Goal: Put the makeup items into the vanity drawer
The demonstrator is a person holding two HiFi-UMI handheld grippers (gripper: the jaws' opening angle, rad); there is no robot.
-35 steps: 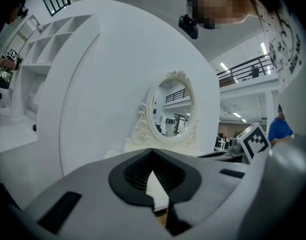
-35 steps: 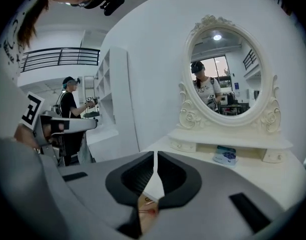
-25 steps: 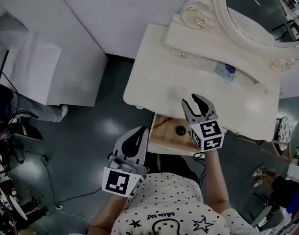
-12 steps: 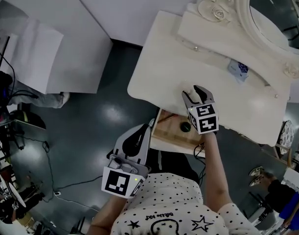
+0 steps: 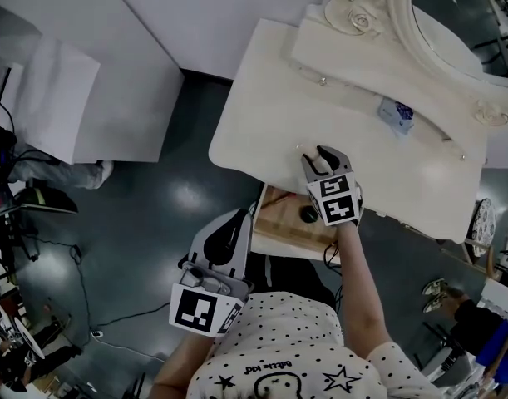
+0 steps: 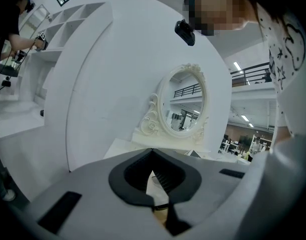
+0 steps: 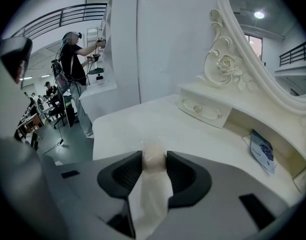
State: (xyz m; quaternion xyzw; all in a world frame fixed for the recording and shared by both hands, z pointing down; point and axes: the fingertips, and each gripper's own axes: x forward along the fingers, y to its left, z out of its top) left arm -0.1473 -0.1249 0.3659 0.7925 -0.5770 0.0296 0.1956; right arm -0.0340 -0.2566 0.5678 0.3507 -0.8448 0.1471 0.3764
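With a dark round item point(image 5: 308, 214) already in the open drawer point(image 5: 278, 224), the right gripper point(image 5: 316, 156), whose jaws have just been closing, clasps a pale egg-shaped sponge point(image 7: 154, 156) on the surface point(image 5: 262, 115), a blue-and-white packet point(image 5: 397, 115) waits farther back, and the left gripper point(image 5: 237, 223) hangs clenched, empty.

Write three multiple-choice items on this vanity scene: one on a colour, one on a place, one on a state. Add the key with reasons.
1. The round item in the open drawer is: A dark; B white; C yellow.
2. The blue-and-white packet lies: A in the drawer; B at the back of the vanity top, by the base of the mirror; C on the floor.
3. Between the fingers of the right gripper is: A nothing; B the packet; C a pale round item.
Key: 1 A, near-black against the wood; 2 B, it leans there under the mirror; 3 C, the fingers have just been closing and grip it.
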